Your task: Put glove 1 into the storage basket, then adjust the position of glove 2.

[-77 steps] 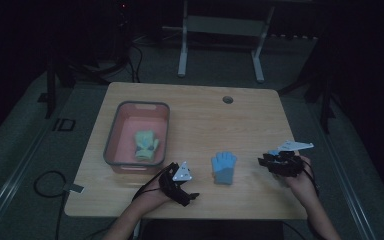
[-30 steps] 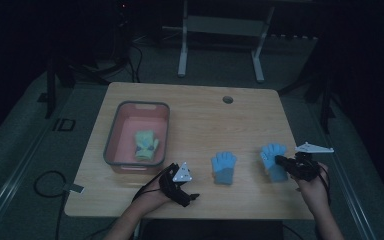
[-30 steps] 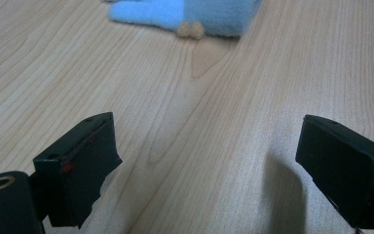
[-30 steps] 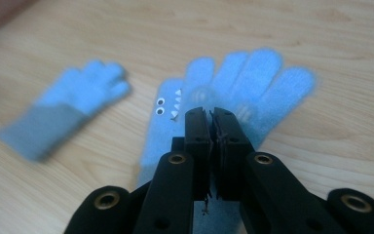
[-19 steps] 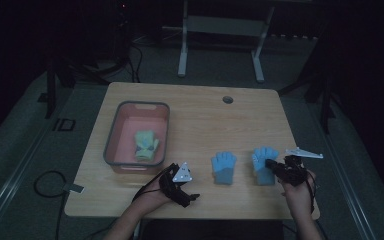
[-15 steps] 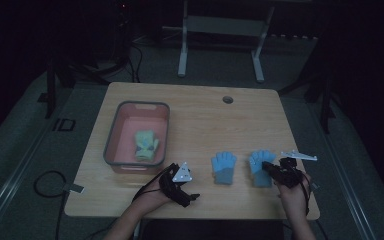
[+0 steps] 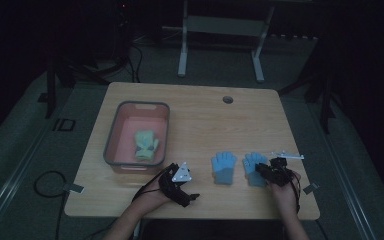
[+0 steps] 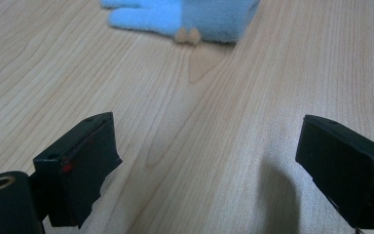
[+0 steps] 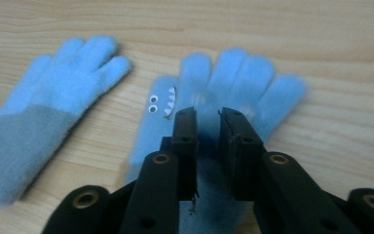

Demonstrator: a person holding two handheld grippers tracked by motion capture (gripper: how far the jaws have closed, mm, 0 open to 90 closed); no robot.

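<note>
Two light blue gloves lie side by side on the wooden table (image 7: 205, 120). The left glove (image 7: 224, 167) (image 9: 44, 107) lies free. The right glove (image 7: 252, 162) (image 9: 238, 78), with googly eyes and teeth on it, lies flat under my right gripper (image 7: 262, 170) (image 9: 207, 114). Its jaws have just been opening and stand a little apart over the glove's cuff, with blue fabric showing in the gap. My left gripper (image 7: 187, 197) (image 8: 209, 151) rests open on the bare wood, short of the left glove (image 8: 190, 12).
A pink bin (image 7: 111, 135) stands at the table's left with a green glove (image 7: 145, 145) inside. A round hole (image 7: 227, 99) sits near the far edge. A metal stand (image 7: 220, 30) is on the floor behind the table.
My right gripper carried the second blue glove in from the table's right edge, leftward and down, and laid it beside the first; its jaws have parted. The left gripper stayed put.
</note>
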